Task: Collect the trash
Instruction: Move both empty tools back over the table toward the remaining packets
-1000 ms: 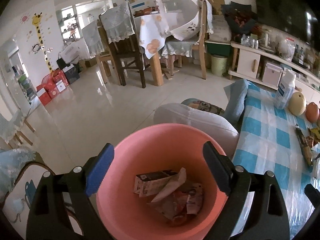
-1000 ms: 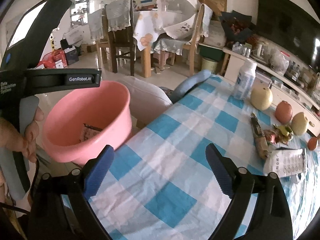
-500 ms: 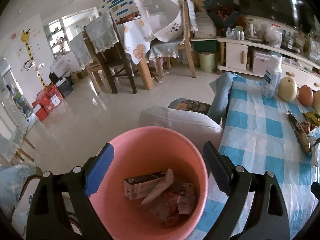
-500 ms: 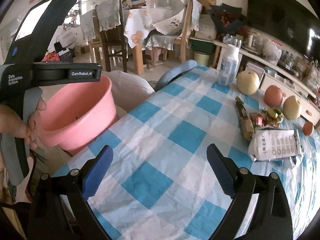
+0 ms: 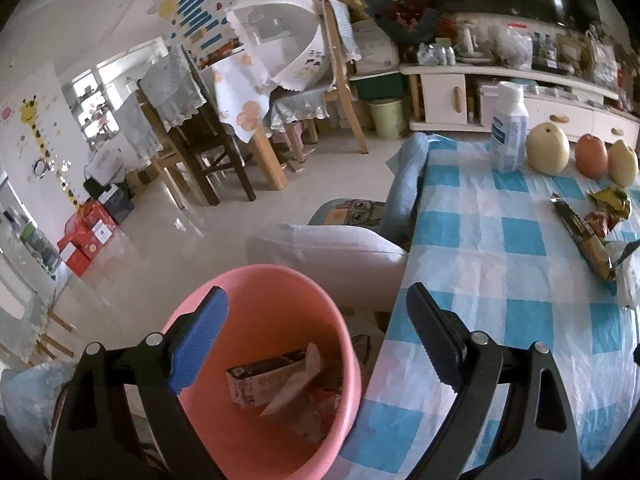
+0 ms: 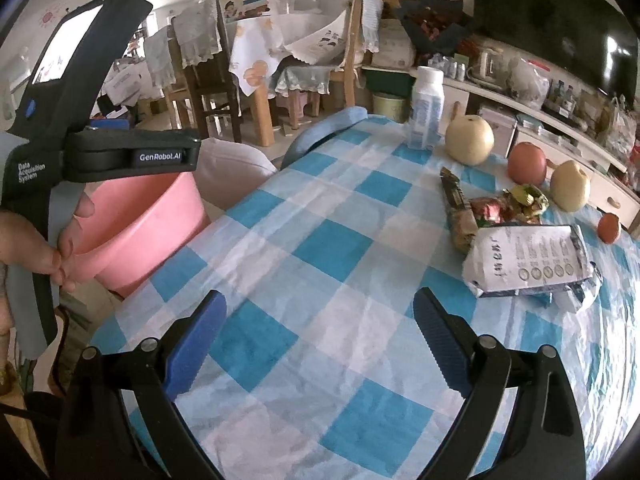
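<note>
1. At the near left edge of the counter [image 6: 320,248], which is covered by a blue-and-white checked cloth, a pink bin [image 5: 280,292] sits below counter level, its rim just beside the cloth edge.
2. The left gripper [image 5: 316,332] hangs over the bin with its jaws spread wide and nothing between them. Its left finger lies over the bin opening; its right finger lies over the counter edge.
3. Inside the bin lie a small brown carton [image 5: 268,376] and crumpled paper scraps [image 5: 296,384].
4. In the right wrist view, a hand [image 6: 36,248] holds the handle of the left gripper, with the bin [image 6: 140,224] directly behind it.
5. The right gripper [image 6: 320,328] is over the near part of the counter, jaws spread, gripping nothing. Only bare cloth lies between its fingers.
6. The remaining trash lies to the far right of the right gripper, well apart from it:
   - a white printed packet [image 6: 528,260], lying flat, nearest the gripper;
   - a long dark wrapper [image 6: 456,208], just to the packet's left;
   - crumpled coloured wrappers [image 6: 508,204], just beyond the packet.
7. Further back on the counter stand a white bottle [image 6: 426,108], two yellow pears [image 6: 470,140] and a reddish fruit [image 6: 526,164], set in a row.
</note>
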The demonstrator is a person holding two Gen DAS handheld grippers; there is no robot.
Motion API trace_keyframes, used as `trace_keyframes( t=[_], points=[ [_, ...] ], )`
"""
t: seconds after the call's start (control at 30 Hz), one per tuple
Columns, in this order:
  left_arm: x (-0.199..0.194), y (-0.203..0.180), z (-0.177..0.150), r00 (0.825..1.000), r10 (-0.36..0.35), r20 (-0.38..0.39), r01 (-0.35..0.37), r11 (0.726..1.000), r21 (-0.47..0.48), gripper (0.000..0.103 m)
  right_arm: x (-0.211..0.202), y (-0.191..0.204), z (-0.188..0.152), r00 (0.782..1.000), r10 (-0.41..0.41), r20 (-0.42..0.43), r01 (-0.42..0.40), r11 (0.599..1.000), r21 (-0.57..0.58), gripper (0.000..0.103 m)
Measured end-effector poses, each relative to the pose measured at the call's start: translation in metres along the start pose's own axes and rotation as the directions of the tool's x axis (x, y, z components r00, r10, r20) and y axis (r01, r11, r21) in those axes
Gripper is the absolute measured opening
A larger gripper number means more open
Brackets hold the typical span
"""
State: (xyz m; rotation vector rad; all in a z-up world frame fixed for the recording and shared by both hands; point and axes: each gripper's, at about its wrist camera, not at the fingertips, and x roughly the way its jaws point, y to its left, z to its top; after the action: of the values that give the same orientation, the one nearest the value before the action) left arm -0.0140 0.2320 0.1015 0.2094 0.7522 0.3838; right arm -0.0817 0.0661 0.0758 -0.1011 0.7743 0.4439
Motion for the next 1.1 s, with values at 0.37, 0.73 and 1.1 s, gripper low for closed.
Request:
trace_keyframes(
  t=[0.37,0.73,1.1],
  points=[
    [-0.004,-0.033,0.002,1.000,-0.023,0.022,0.021,0.996,0.081,0.091,-0.016,-0.030,-0.004,1.000,-0.009,0.016,0.009,0.999,0.036,0.094],
    [-0.014,-0.061,0.005,0.996,-0.075,0.058,0.066,0.988,0.140,0.091,-0.028,-0.053,-0.009,0.999,-0.024,0.023,0.023,0.998,0.053,0.094],
    [-0.031,-0.099,0.005,0.977,-0.183,0.110,0.154,0.960,0.234,0.091,-0.049,-0.094,-0.013,0.998,-0.048,0.043,0.043,0.992,0.115,0.094]
  ],
)
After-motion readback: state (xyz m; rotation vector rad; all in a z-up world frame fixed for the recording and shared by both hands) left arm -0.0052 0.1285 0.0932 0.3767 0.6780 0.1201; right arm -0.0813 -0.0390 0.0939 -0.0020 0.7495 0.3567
